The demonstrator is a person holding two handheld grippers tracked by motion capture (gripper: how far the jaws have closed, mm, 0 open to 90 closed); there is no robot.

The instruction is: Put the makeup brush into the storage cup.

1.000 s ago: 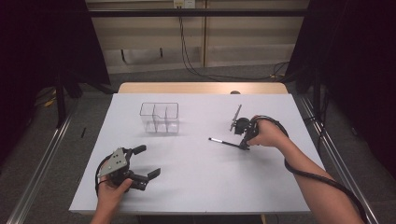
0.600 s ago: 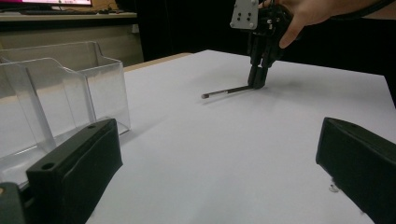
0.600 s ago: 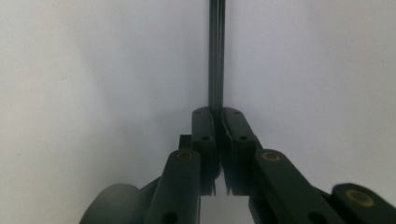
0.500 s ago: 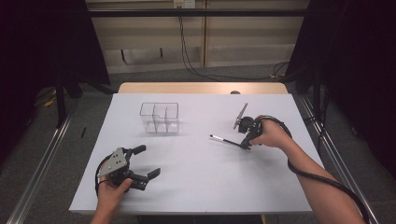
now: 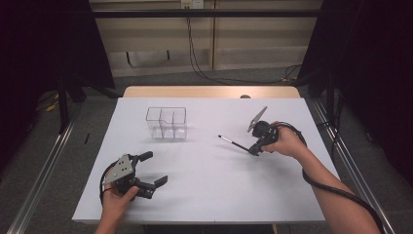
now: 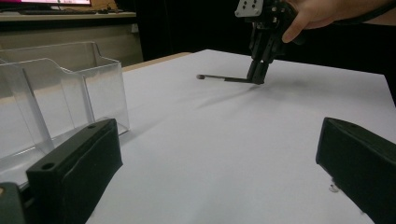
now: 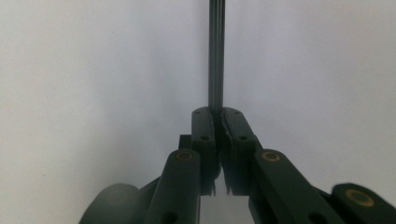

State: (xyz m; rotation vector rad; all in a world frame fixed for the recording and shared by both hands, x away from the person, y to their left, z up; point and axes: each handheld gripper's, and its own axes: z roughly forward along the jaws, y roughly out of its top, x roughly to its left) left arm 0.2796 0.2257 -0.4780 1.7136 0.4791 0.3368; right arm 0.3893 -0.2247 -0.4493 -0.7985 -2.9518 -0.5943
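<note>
Pen (image 5: 233, 143) lifted slightly w/ right claw (image 5: 253, 151); its far tip cut off.

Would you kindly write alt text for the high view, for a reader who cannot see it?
On a white table, the right gripper pinches one end of a thin dark pen, which points toward a clear divided container. The left gripper rests open near the table's front edge, holding nothing.

Clear divided bin (image 5: 166, 123) — white table (image 5: 204, 195)
</note>
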